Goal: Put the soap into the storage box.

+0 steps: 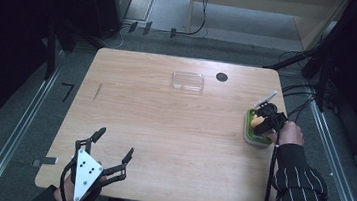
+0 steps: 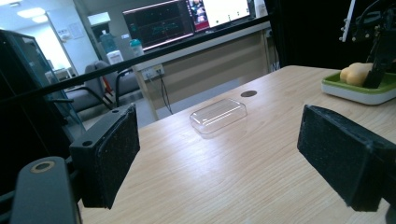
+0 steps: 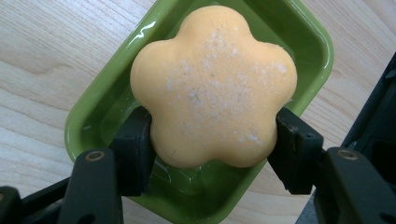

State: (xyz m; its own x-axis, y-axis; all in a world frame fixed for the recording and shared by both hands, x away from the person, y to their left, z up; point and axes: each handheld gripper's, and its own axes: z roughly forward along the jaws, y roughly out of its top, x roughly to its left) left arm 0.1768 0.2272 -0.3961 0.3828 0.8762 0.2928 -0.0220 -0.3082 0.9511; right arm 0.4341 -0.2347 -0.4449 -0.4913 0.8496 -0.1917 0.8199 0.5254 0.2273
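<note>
The orange flower-shaped soap is clamped by the right gripper inside the green rectangular dish near the table's right edge. The left gripper is held wide open and empty at the near-left corner, with bare wooden table ahead.

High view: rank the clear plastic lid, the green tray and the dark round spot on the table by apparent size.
1. clear plastic lid
2. green tray, partly hidden under the right gripper, so unsure against the lid
3. dark round spot

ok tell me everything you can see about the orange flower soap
The orange flower soap is a pale orange, five-lobed bar, matte, with a whitish speckled dusting on top. It lies flat in the glossy green dish near the table's right edge. The right gripper has its black jaws pressed against two opposite sides of it. It looks whole and solid.
</note>
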